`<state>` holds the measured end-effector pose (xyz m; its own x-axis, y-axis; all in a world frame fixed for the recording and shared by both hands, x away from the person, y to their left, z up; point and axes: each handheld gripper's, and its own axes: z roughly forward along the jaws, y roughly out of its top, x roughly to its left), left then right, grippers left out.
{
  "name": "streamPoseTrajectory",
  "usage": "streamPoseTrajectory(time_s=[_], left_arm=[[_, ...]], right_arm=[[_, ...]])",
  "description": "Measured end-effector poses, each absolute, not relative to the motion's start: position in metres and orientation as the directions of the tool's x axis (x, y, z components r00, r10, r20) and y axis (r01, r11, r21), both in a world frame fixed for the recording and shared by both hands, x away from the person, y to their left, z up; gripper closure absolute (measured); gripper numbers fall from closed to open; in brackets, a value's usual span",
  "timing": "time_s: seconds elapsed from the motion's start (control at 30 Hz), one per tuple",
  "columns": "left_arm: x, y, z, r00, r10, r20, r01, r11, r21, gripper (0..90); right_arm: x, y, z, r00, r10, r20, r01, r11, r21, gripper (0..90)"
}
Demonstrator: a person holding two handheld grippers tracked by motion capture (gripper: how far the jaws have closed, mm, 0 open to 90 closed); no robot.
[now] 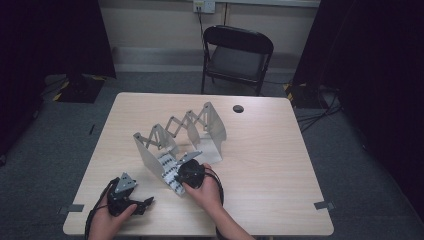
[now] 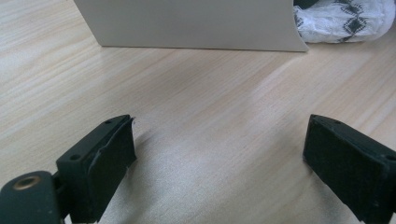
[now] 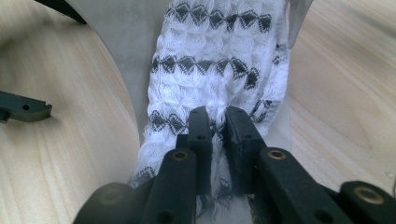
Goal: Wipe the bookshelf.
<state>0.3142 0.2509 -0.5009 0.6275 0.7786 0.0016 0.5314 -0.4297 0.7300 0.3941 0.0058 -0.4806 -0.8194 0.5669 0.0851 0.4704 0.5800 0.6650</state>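
The right gripper [image 3: 217,122] has its jaws almost together, pinching a fold of the white cloth [image 3: 219,60] with the black diamond pattern; no gap shows beyond the bunched fabric between the pads, so it appears to have a grip, though only a thin one. The cloth lies on the table [image 1: 270,165] at the near end of the grey folding rack [image 1: 177,132], draped across the foot of the rack's near panel and running in under the rack. The left gripper [image 1: 131,198] rests low on the table near its front edge, well apart from the cloth, with its jaws wide open and nothing between them; in its own view bare wood lies between the pads and the rack's panel [image 2: 191,23] stands ahead. The main risk, as it looks from here, is that the pinch holds just a small pleat of loose knit: a pull could slide the fold out of the pads and leave the cloth behind. Another is snagging, since the cloth sits against the panel's edge, so a sideways tug might catch it there and drag or tip the light rack, which nothing is steadying. A slow, straight draw toward the person, with the free gripper ready to brace the rack, would seem the safer course
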Motion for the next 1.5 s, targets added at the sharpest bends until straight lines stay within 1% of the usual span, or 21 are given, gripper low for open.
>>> streamPoseTrajectory(time_s=[0.13, 0.2, 0.27, 0.4, 0.43, 0.57, 0.6, 0.67, 0.77, 0.83, 0.9, 1.0, 1.17, 1.3, 1.5], left_arm=[[0.314, 0.251, -0.501, 0.627, 0.779, 0.002, 0.531, -0.43, 0.73, 8.6], [0.314, 0.251, -0.501, 0.627, 0.779, 0.002, 0.531, -0.43, 0.73, 8.6], [0.314, 0.251, -0.501, 0.627, 0.779, 0.002, 0.531, -0.43, 0.73, 8.6], [0.314, 0.251, -0.501, 0.627, 0.779, 0.002, 0.531, -0.43, 0.73, 8.6], [0.314, 0.251, -0.501, 0.627, 0.779, 0.002, 0.531, -0.43, 0.73, 8.6], [0.314, 0.251, -0.501, 0.627, 0.779, 0.001, 0.531, -0.429, 0.73, 8.6], [0.314, 0.251, -0.501, 0.628, 0.778, 0.002, 0.531, -0.43, 0.73, 8.6], [0.314, 0.251, -0.501, 0.628, 0.778, 0.0, 0.531, -0.429, 0.731, 8.6], [0.314, 0.251, -0.501, 0.628, 0.778, 0.003, 0.531, -0.431, 0.729, 8.6], [0.314, 0.251, -0.501, 0.628, 0.778, 0.003, 0.531, -0.431, 0.729, 8.6], [0.314, 0.251, -0.501, 0.628, 0.778, 0.002, 0.531, -0.43, 0.73, 8.6], [0.314, 0.251, -0.501, 0.628, 0.778, 0.001, 0.531, -0.43, 0.73, 8.6], [0.314, 0.251, -0.501, 0.627, 0.779, 0.002, 0.531, -0.43, 0.73, 8.6], [0.314, 0.251, -0.501, 0.626, 0.78, 0.0, 0.533, -0.427, 0.73, 8.6], [0.314, 0.251, -0.501, 0.626, 0.78, -0.001, 0.533, -0.427, 0.731, 8.5]], right_arm=[[0.394, 0.005, -0.48, -0.815, 0.571, 0.097, 0.48, 0.574, 0.663, 82.9], [0.393, 0.005, -0.479, -0.819, 0.568, 0.087, 0.472, 0.579, 0.664, 81.6], [0.392, 0.005, -0.478, -0.827, 0.558, 0.073, 0.454, 0.585, 0.672, 72.3], [0.393, 0.0, -0.474, -0.803, 0.589, 0.087, 0.469, 0.536, 0.702, 57.0], [0.394, -0.001, -0.474, -0.799, 0.596, 0.082, 0.468, 0.531, 0.706, 55.6], [0.396, 0.003, -0.48, -0.82, 0.563, 0.101, 0.464, 0.552, 0.693, 42.7], [0.396, 0.005, -0.483, -0.824, 0.559, 0.095, 0.461, 0.563, 0.686, 41.3], [0.394, 0.008, -0.485, -0.827, 0.56, 0.053, 0.44, 0.584, 0.683, 41.5], [0.394, 0.011, -0.484, -0.818, 0.573, 0.044, 0.452, 0.594, 0.666, 45.2], [0.394, 0.012, -0.483, -0.816, 0.575, 0.046, 0.459, 0.598, 0.658, 54.7], [0.394, 0.013, -0.482, -0.82, 0.569, 0.062, 0.463, 0.595, 0.657, 67.2], [0.395, 0.012, -0.481, -0.807, 0.581, 0.109, 0.499, 0.571, 0.652, 74.9], [0.395, 0.008, -0.478, -0.798, 0.584, 0.146, 0.524, 0.553, 0.648, 75.7], [0.395, -0.001, -0.466, -0.794, 0.577, 0.191, 0.537, 0.52, 0.664, 75.8], [0.393, -0.008, -0.44, -0.812, 0.553, 0.185, 0.51, 0.521, 0.684, 75.9]])
